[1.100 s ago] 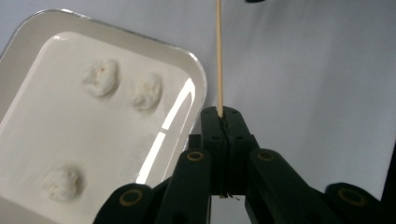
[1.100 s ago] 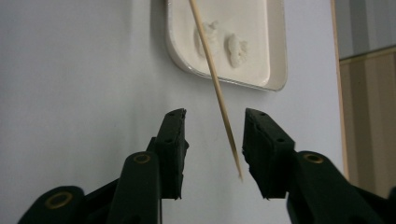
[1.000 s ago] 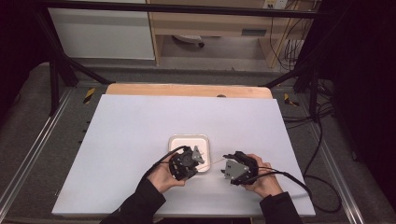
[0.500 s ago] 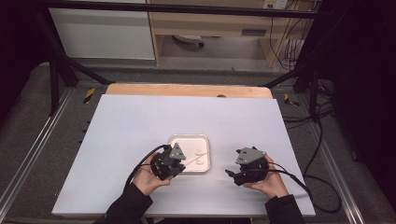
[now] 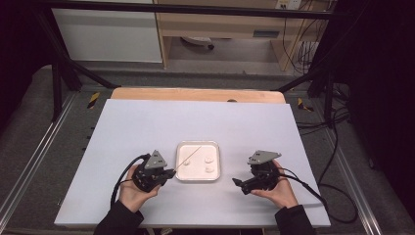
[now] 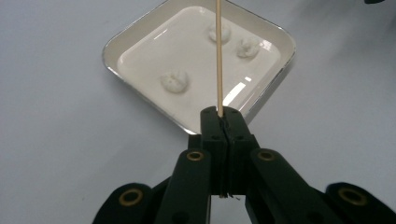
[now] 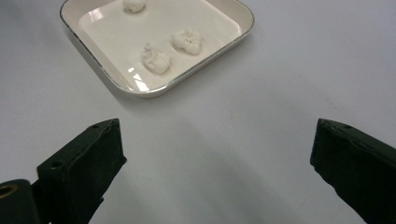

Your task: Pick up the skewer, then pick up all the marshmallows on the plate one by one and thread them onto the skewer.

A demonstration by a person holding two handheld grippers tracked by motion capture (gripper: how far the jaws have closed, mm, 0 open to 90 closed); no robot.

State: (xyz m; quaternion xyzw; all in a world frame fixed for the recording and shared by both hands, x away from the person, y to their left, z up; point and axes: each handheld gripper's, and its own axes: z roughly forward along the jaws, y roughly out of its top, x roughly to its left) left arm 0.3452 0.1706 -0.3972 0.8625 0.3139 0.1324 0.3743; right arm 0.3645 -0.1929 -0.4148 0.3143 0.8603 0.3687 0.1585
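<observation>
Pointing up and away over the square white tray (image 5: 182,147), the thin wooden skewer (image 6: 218,56) ran straight out from the left gripper (image 5: 166,172), whose jaws were pressed together on its lower end. Its long axis crossed the tray's near left part, above the three white lumps (image 6: 174,80) lying apart on the tray floor. The right gripper (image 7: 215,154) sat just right of the tray, its jaws having just been opening, now spread wide with only bare table (image 5: 274,127) between them. The left gripper looked better placed to spear a lump.
</observation>
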